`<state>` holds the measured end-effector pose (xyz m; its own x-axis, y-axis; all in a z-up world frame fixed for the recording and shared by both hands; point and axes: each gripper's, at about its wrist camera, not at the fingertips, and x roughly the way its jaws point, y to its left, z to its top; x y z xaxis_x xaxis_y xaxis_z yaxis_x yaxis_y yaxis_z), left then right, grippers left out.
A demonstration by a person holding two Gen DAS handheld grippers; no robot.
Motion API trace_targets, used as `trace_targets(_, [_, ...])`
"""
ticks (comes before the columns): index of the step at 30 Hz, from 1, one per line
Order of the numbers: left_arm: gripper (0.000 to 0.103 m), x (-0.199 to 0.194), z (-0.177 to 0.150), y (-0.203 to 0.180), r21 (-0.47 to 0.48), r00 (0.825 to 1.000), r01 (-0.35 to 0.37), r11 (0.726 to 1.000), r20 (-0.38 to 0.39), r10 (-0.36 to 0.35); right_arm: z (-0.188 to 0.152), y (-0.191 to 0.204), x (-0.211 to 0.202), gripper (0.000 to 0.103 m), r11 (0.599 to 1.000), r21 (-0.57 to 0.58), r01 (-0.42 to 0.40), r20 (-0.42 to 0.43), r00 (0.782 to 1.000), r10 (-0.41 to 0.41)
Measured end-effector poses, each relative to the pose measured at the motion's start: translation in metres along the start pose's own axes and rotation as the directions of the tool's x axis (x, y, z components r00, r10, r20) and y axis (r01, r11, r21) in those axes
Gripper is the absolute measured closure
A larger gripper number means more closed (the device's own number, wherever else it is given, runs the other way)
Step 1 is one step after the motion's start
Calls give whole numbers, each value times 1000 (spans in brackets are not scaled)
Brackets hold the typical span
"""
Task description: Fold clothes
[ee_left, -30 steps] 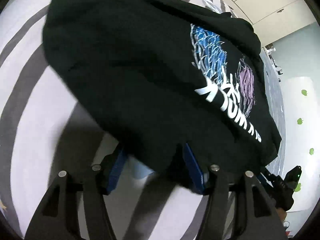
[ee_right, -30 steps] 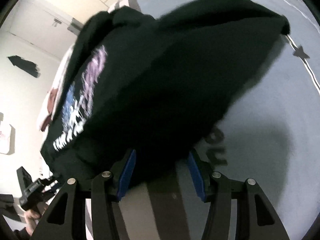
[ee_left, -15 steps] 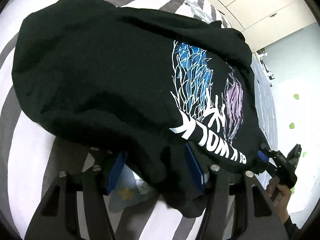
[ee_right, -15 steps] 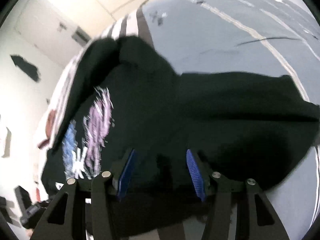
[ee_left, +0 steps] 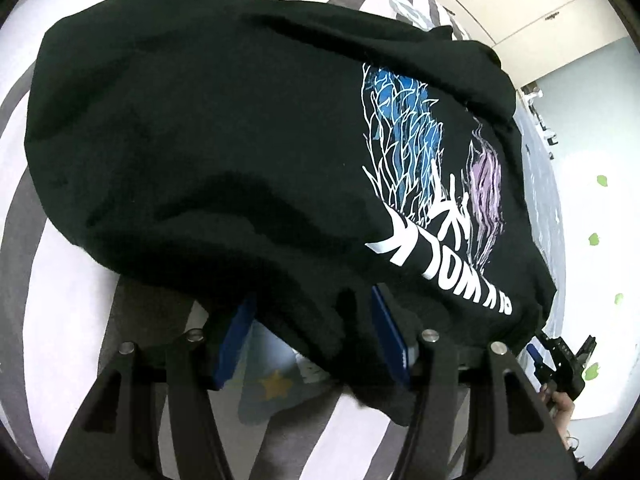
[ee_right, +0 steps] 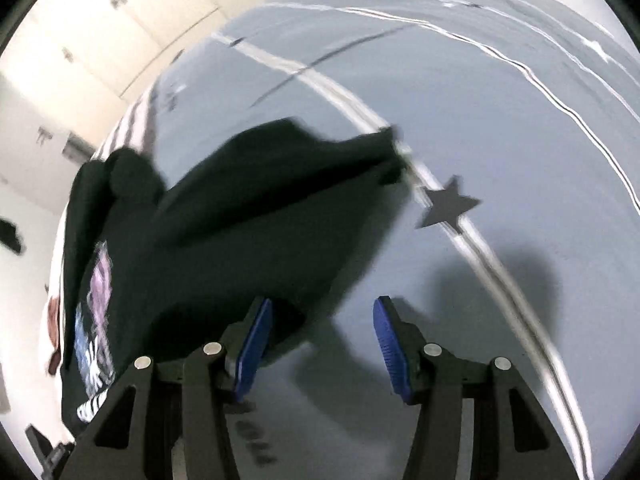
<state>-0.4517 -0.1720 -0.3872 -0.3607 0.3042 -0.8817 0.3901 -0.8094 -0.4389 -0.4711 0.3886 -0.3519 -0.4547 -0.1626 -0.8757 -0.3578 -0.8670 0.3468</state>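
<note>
Right tool has released the black sweatshirt, apart; left tool apart around hem.

Matt black cloth sweatshirt lies on smooth striped fabric bedding.

Striped star-print bedspread, cream cupboards, perhaps green wall stickers.

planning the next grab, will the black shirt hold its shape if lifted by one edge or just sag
Likely to sag: the shirt lies in soft folds and bulges on the bed. Its hem droops between the left gripper fingers, so probably floppy. It looks fairly thick, perhaps heavyish for a top; a one-edge lift may undo the fold.
</note>
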Motion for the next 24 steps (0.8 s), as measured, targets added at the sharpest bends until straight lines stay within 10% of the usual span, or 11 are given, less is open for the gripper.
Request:
trace_targets(6, [47, 5, 3, -3, 3, 999, -30, 1000, -15, 30, 18, 11, 20, 55, 999, -38, -36, 3, 999, 36])
trace_targets(10, [47, 6, 3, -4, 4, 999, -37, 999, -16, 37, 28, 35, 23, 99, 993, -100, -57, 28, 998, 60])
trace_targets(17, [47, 3, 4, 0, -18, 1000, -18, 1000, -13, 17, 28, 151, 0, 99, 933, -325, -157, 71, 979, 189])
trace_targets(24, [47, 0, 5, 5, -40, 1000, 2, 999, -7, -2, -57, 320, 49, 82, 737, -630, -247, -152, 969, 195])
